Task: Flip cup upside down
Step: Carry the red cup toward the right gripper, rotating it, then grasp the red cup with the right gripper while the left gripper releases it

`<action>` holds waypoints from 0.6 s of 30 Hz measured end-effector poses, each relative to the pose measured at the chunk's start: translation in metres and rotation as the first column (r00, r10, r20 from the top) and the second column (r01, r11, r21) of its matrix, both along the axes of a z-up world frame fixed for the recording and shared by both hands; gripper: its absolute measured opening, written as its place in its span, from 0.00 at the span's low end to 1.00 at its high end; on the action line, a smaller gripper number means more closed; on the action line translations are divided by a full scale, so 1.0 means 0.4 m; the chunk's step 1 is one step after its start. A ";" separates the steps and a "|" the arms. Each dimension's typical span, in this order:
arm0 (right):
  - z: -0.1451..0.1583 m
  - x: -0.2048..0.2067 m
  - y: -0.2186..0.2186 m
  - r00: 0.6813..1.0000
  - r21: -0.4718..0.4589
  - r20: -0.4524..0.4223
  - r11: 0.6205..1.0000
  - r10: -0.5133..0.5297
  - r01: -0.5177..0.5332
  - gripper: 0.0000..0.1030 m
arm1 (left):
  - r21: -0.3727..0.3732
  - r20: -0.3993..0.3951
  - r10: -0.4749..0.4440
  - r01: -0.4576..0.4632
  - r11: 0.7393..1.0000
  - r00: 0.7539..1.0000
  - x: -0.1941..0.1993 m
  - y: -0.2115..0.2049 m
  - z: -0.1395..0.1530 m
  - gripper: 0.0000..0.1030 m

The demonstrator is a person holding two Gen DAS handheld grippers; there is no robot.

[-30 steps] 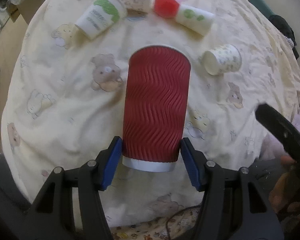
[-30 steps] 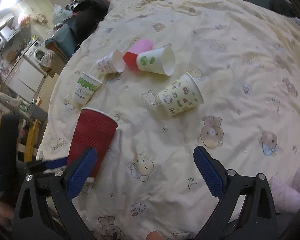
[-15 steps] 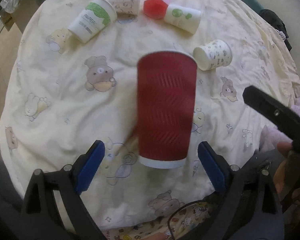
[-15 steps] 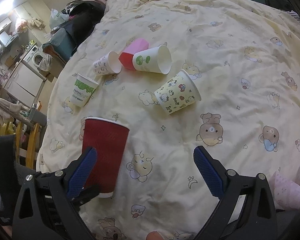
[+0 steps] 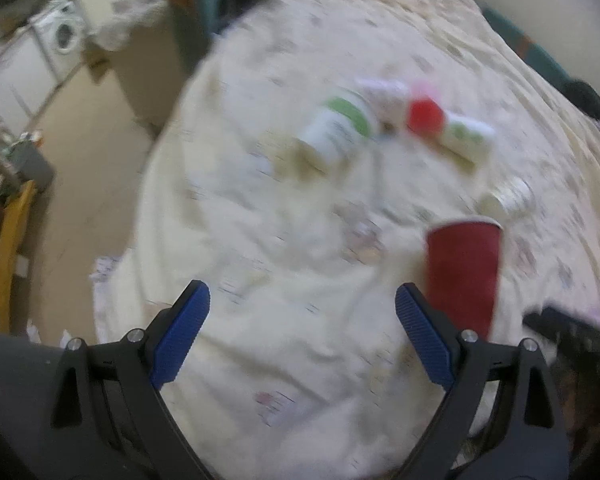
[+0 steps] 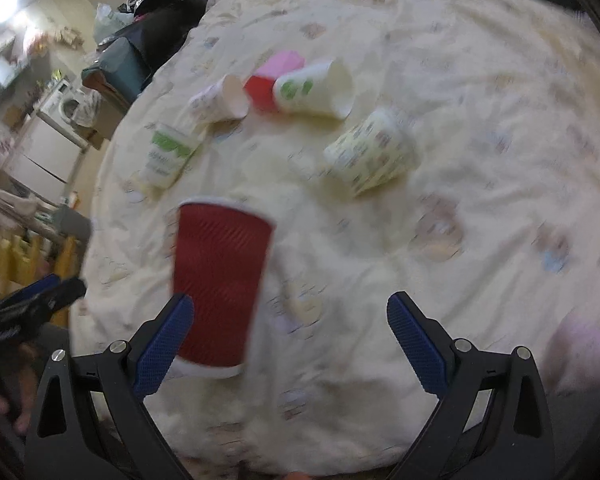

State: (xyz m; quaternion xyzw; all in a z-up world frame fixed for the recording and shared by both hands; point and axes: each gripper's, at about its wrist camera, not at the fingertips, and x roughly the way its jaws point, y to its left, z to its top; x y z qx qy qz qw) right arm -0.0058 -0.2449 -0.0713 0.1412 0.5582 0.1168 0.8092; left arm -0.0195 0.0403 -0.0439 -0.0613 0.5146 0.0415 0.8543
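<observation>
A red ribbed paper cup [image 6: 220,284] stands on the cream bear-print bedspread [image 6: 480,160], free of both grippers; its wide white rim shows at the far end and a white band at the near end. It also shows in the blurred left wrist view [image 5: 462,272]. My left gripper [image 5: 302,322] is open and empty, to the left of the cup. My right gripper [image 6: 290,332] is open and empty, its left finger [image 6: 164,344] in front of the cup's near end. The left gripper's tip shows at the right wrist view's left edge [image 6: 40,296].
Several paper cups lie on their sides farther back: a green-print one [image 6: 166,156], a small patterned one [image 6: 220,100], a red and pink one [image 6: 268,80], a white green-dotted one [image 6: 316,90], a cartoon-print one [image 6: 374,152]. The bed's left edge drops to the floor [image 5: 88,152].
My left gripper opened, let go of the red cup and swung away to the left. The cup now stands alone on the bedspread. The right gripper has come closer to it.
</observation>
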 end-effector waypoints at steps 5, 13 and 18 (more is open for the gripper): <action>-0.074 -0.032 0.089 0.994 0.045 -0.098 0.998 0.054 -0.050 0.96 | 0.001 0.044 0.075 -0.075 0.997 0.996 0.009 0.049 -0.013 0.90; -0.105 -0.016 0.156 0.991 0.030 -0.115 0.997 0.071 -0.068 0.94 | -0.027 0.018 0.034 -0.033 0.999 0.999 0.012 0.018 -0.030 0.90; -0.128 -0.009 0.190 0.988 -0.002 -0.128 0.996 0.087 -0.088 0.86 | -0.026 0.016 0.026 -0.026 0.999 1.000 0.013 0.012 -0.027 0.90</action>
